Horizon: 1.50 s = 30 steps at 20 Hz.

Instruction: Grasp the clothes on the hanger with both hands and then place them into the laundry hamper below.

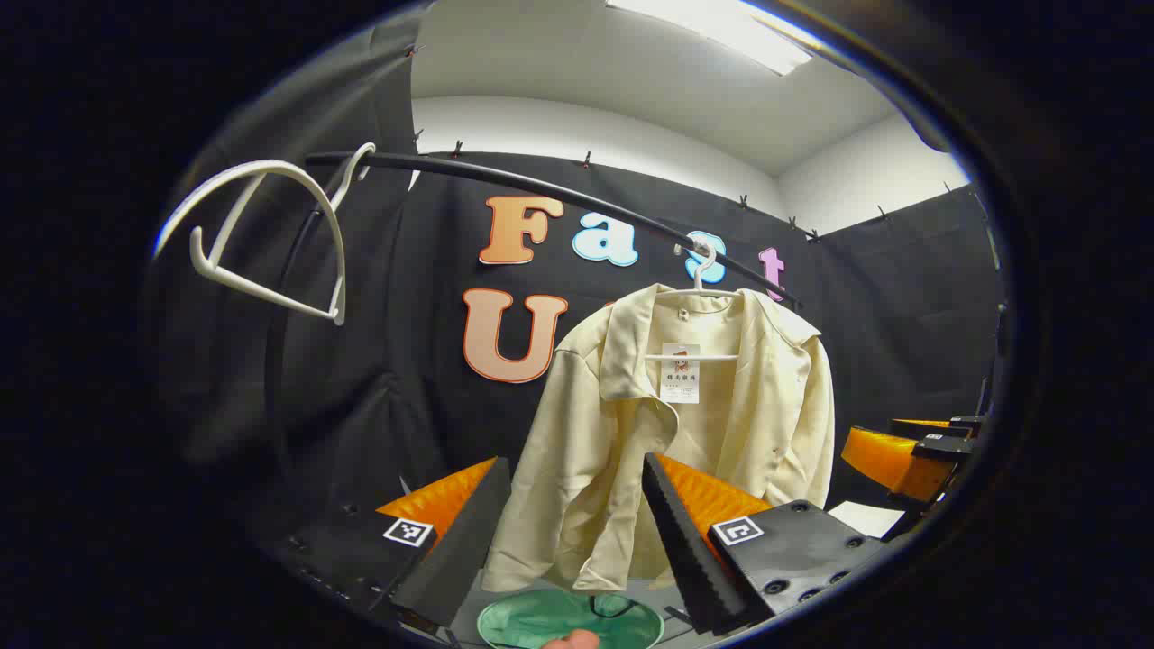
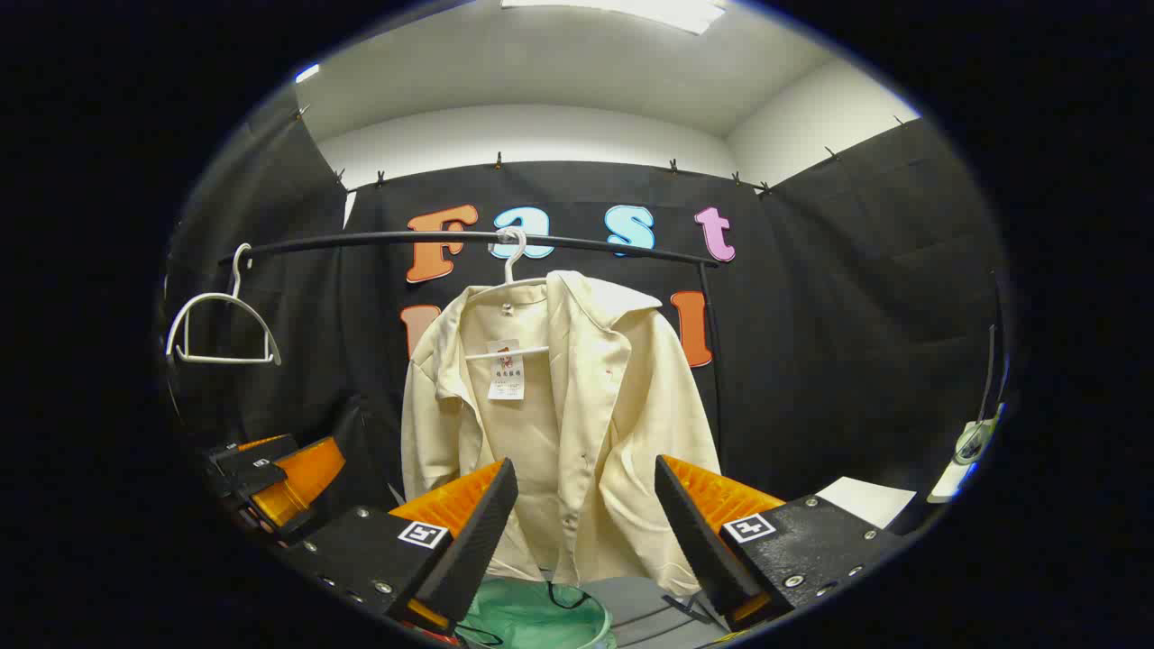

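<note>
A cream shirt [image 2: 559, 424] hangs on a white hanger [image 2: 509, 270] from the black rail [image 2: 361, 240], above the green hamper [image 2: 532, 617]. An empty hanger [image 2: 221, 324] hangs apart. Both the left hand-held gripper [image 1: 572, 532] and the right hand-held gripper [image 2: 586, 532] are spread wide, short of the shirt.

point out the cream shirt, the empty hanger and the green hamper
cream shirt [image 2: 622, 424], right gripper view, on its front panel
empty hanger [image 1: 335, 243], left gripper view, on its curved shoulder arm
green hamper [image 1: 532, 617], left gripper view, on its inner lining under the shirt
</note>
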Motion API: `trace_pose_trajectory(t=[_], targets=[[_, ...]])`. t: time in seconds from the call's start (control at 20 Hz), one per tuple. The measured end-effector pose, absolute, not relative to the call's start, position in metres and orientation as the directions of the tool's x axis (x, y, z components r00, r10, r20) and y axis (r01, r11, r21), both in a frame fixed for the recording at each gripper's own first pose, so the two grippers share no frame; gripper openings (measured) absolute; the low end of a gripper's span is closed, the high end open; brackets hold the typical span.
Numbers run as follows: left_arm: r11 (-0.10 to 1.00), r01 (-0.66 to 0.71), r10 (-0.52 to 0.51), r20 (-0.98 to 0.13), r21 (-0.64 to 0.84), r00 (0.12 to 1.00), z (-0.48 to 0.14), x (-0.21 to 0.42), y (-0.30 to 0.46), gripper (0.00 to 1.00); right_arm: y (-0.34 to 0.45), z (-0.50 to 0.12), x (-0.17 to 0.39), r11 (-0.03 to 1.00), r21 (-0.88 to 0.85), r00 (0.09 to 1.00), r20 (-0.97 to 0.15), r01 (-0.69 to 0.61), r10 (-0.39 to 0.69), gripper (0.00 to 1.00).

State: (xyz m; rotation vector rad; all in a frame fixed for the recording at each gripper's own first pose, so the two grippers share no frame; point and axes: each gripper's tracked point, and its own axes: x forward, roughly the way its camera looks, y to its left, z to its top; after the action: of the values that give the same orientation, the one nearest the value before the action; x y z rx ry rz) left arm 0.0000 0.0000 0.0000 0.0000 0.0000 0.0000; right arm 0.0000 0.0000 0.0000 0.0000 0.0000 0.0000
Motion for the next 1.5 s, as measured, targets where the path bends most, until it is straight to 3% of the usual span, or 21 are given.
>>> trace_pose_trajectory(t=[0.05,0.5,0.55,1.1,1.35,1.5], targets=[[1.0,0.004,-0.004,0.003,-0.003,1.0,0.001,0.0,-0.001,1.0,0.001,0.0,0.0,1.0,-0.005,1.0,0.003,0.0,0.0,0.95],[1.0,0.015,-0.015,0.016,-0.013,1.0,0.004,0.0,-0.004,1.0,0.002,0.007,-0.009,1.0,-0.022,0.999,0.037,-0.002,0.003,0.95],[1.0,0.016,-0.016,0.015,-0.012,1.0,0.004,0.001,-0.004,0.96,0.001,0.008,-0.009,1.0,-0.024,0.999,0.039,-0.001,0.002,0.95],[1.0,-0.003,0.003,0.009,-0.003,1.0,0.004,-0.004,0.001,1.0,-0.002,0.002,-0.004,1.0,-0.019,1.0,0.014,0.0,0.001,0.95],[1.0,-0.011,0.011,0.012,0.0,1.0,0.003,-0.003,0.005,0.96,0.009,-0.009,0.054,0.999,-0.029,0.999,-0.006,-0.043,0.043,0.95],[1.0,-0.024,0.025,0.008,-0.007,1.0,0.002,-0.002,0.011,1.0,0.008,-0.034,0.126,0.999,-0.026,0.998,-0.04,-0.044,0.043,0.95]])
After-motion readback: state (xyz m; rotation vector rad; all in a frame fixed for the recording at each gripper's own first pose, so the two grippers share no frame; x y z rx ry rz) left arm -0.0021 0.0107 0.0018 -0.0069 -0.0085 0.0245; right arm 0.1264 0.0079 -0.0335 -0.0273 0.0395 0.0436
